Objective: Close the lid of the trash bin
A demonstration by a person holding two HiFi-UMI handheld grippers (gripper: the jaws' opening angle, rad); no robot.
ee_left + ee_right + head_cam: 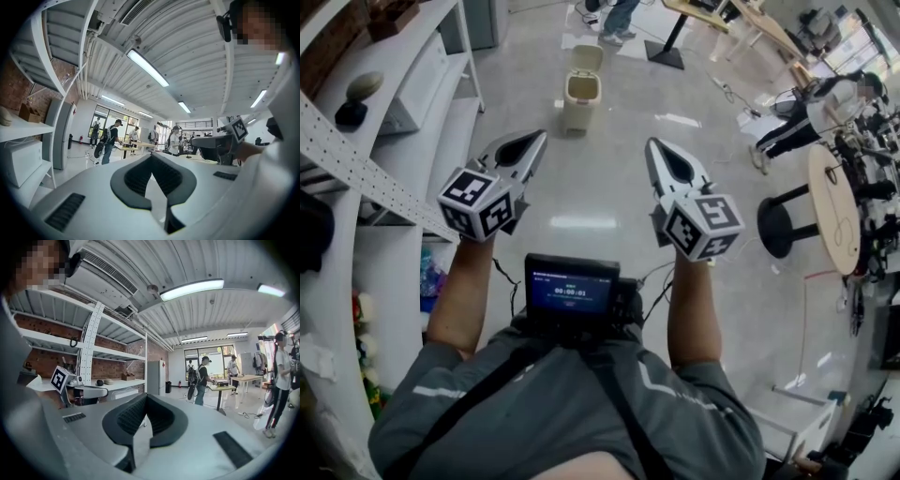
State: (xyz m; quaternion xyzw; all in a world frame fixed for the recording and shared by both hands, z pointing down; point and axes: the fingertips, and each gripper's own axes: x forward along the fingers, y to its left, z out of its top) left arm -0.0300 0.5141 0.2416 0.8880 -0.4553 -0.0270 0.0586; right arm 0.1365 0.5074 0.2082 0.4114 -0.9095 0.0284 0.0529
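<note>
A small cream trash bin (579, 99) stands on the shiny floor well ahead of me, with its lid (586, 58) tipped up and back. Neither gripper view shows the bin. My left gripper (540, 138) is held up in the air, short of the bin and to its left, jaws shut on nothing. To the bin's right my right gripper (651, 143) is at the same height, also shut and empty. The left gripper view shows that gripper's dark pads (136, 180) meeting at the tip. The right gripper's pads (131, 416) meet the same way.
White shelving (412, 112) runs along my left. A round wooden table (834, 202) and a black stool (778, 225) stand at the right, with a seated person (811, 112) beyond. Another person (619, 19) stands past the bin by a desk. A small screen (572, 291) hangs at my chest.
</note>
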